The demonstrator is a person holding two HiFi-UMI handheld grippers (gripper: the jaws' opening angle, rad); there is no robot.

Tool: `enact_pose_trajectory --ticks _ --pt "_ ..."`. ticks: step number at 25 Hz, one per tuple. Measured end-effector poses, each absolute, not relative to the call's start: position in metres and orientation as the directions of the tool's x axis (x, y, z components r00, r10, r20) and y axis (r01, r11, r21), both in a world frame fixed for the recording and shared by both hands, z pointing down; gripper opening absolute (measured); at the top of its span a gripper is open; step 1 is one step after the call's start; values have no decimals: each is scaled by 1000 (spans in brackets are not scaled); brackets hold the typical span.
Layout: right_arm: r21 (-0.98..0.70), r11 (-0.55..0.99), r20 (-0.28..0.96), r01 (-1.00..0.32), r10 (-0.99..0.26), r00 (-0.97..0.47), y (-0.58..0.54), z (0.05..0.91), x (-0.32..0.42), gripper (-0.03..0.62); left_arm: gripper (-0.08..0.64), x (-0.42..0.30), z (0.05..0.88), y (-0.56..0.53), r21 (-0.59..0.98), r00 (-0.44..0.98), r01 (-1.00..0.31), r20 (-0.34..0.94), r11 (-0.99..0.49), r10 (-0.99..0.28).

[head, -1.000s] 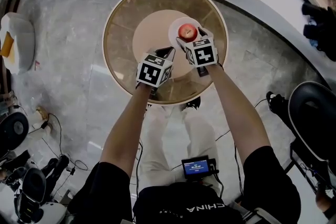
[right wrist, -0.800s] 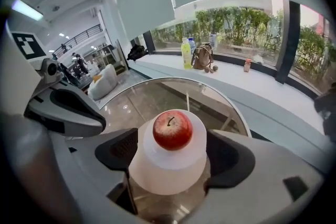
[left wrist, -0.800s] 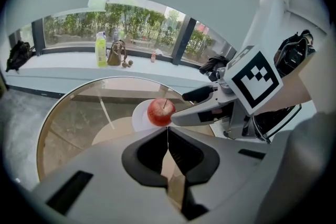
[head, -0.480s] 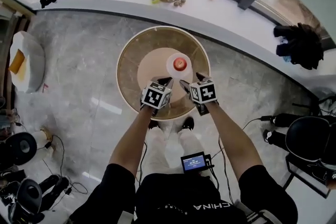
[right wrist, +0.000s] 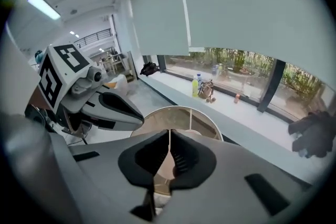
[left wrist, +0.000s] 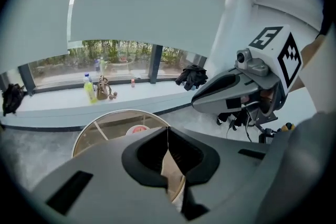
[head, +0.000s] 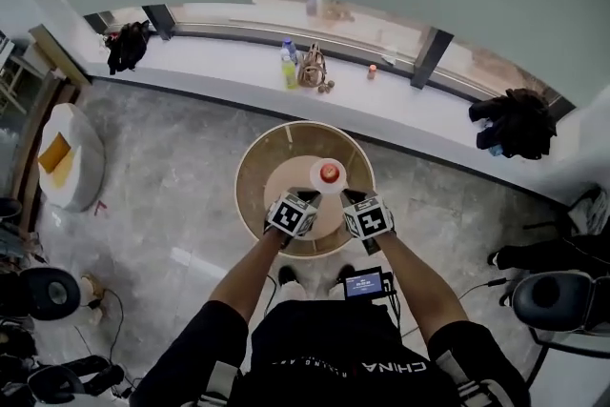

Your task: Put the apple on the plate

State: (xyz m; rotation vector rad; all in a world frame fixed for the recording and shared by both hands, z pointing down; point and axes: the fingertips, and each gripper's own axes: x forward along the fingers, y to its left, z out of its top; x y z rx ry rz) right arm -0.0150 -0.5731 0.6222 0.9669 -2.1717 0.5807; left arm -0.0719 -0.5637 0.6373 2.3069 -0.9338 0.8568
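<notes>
A red apple (head: 329, 172) rests on a small white plate (head: 317, 178) on the round table (head: 255, 178), far below in the head view. Both grippers are held high above the table's near side, apart from the apple. My left gripper (head: 307, 197) is shut with nothing in it. My right gripper (head: 351, 197) is shut too, and empty. In the left gripper view my left gripper (left wrist: 168, 134) has its jaws closed together, and the plate with the apple (left wrist: 137, 129) shows just beyond them. In the right gripper view my right gripper (right wrist: 169, 139) also has its jaws pressed together.
A long window ledge (head: 400, 100) carries bottles (head: 288, 64) and a small bag (head: 311, 68). Dark clothes (head: 515, 124) lie on the ledge's right end. A white stool (head: 65, 169) stands at the left, a chair (head: 551, 298) at the lower right.
Both grippers and the head camera have risen far above the table. The right gripper's jaws, open beside the apple before, are now closed. The apple stays on the plate.
</notes>
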Motion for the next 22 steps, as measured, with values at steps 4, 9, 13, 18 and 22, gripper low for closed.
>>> enact_pose_trajectory --ticks 4,9,13,18,22 --pt "-141 582 741 -801 -474 -475 -559 614 -6 31 18 -78 626 -545 201 559 -750 701 -630 -442" --pt "-104 565 729 -818 -516 -449 -562 593 7 31 18 -70 609 -541 175 555 -752 687 -635 -468" --pt "-93 563 722 -821 -529 -445 -559 586 15 29 18 -66 601 -535 165 554 -748 688 -642 -469" --pt "-118 598 740 -793 -480 -472 -539 606 39 31 18 -46 617 -517 191 540 -771 703 -608 -463" --pt "-146 630 755 -763 -428 -497 -529 629 57 31 18 -37 628 -495 193 505 -804 722 -562 -474"
